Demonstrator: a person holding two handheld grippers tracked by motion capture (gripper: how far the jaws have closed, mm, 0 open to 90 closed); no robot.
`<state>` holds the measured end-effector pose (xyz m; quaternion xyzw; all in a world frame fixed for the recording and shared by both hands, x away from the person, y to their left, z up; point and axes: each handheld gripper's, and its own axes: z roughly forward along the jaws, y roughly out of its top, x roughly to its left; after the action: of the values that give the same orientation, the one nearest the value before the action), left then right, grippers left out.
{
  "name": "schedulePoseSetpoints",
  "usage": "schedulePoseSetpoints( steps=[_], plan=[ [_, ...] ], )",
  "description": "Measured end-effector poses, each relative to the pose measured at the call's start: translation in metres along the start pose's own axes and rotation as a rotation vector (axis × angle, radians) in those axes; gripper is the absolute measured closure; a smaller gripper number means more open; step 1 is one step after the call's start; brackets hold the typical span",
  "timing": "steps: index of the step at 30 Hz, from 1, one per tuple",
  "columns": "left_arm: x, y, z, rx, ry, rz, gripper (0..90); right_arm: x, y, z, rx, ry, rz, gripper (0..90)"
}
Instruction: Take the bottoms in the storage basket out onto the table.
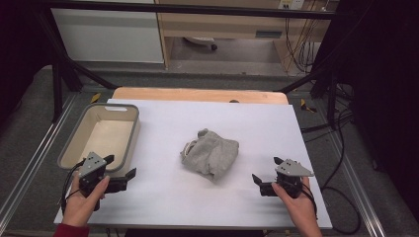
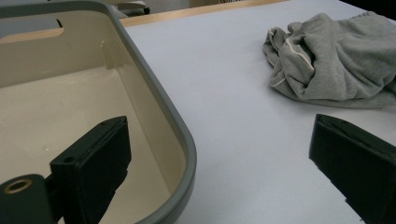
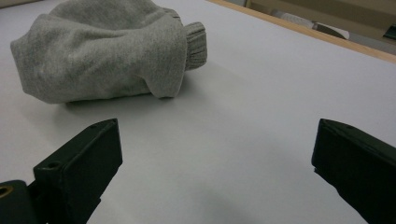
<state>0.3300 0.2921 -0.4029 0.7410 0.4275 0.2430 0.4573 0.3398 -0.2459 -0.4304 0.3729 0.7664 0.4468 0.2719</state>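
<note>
Grey sweatshirt [image 1: 211, 155] lies crumpled right of the beige bin [image 1: 69, 148]. Left gripper [image 1: 120, 173], jaws spread, sits at that bin's near corner; right gripper [image 1: 267, 170], also spread, holds nothing.

Lab: metal rig frame [image 1: 64, 64], loose cables [image 1: 296, 44]

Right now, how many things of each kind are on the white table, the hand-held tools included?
Grey garment: 1
Beige bin with grey rim: 1
Black tools, both open and holding nothing: 2 (left tool, right tool)
Total: 4
</note>
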Motion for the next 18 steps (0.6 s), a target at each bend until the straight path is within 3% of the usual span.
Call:
schedulePoseSetpoints(
  steps=[18],
  plan=[
    [0.0015,-0.0077,0.0090,0.025,-0.012,-0.020,5.7,0.0028,-0.0010,0.0050,0.033,0.020,-0.012,2.1]
  ],
)
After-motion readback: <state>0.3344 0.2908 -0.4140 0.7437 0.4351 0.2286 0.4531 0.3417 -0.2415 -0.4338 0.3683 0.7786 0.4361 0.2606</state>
